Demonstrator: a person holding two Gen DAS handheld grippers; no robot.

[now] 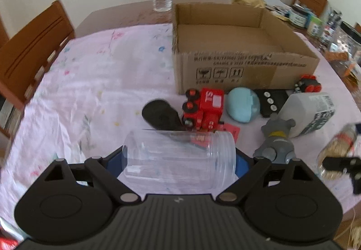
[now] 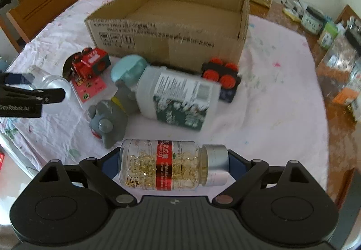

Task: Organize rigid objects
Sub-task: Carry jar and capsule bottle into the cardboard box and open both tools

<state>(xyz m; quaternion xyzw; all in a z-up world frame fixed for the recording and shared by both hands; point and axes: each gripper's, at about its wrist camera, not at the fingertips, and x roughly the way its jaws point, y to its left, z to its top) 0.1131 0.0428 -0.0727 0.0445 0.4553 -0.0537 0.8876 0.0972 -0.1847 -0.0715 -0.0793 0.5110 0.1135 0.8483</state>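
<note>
Two containers are held end to end, and that is where the risk lies. The left gripper (image 1: pixel 180 159) has its blue pads against the base and the open threaded mouth of a clear plastic jar (image 1: pixel 180 159), which lies crosswise between them — a smooth, light wall that could squirt out if the squeeze is uneven or the wrist tilts. The right gripper (image 2: pixel 173 165) stands wide too, closed along the length of a capsule bottle (image 2: pixel 167 165), one pad on its base and the other on its silver cap (image 2: pixel 217 165); my guess is the rounded cap could let the bottle pivot or slip.

Both loads appear just clear of the pink cloth on the table (image 1: pixel 79 82), in front of the cardboard box (image 2: pixel 167 17), which looks empty. Between them and the box lie a grey toy figure (image 2: pixel 110 119), a white bottle with a blue cap (image 2: pixel 178 96), a red toy train (image 1: pixel 203 110) and a black block with red wheels (image 2: pixel 222 79) — a low carry could knock these or catch the box's near wall. With both hands heading to one box, the grippers might also collide.
</note>
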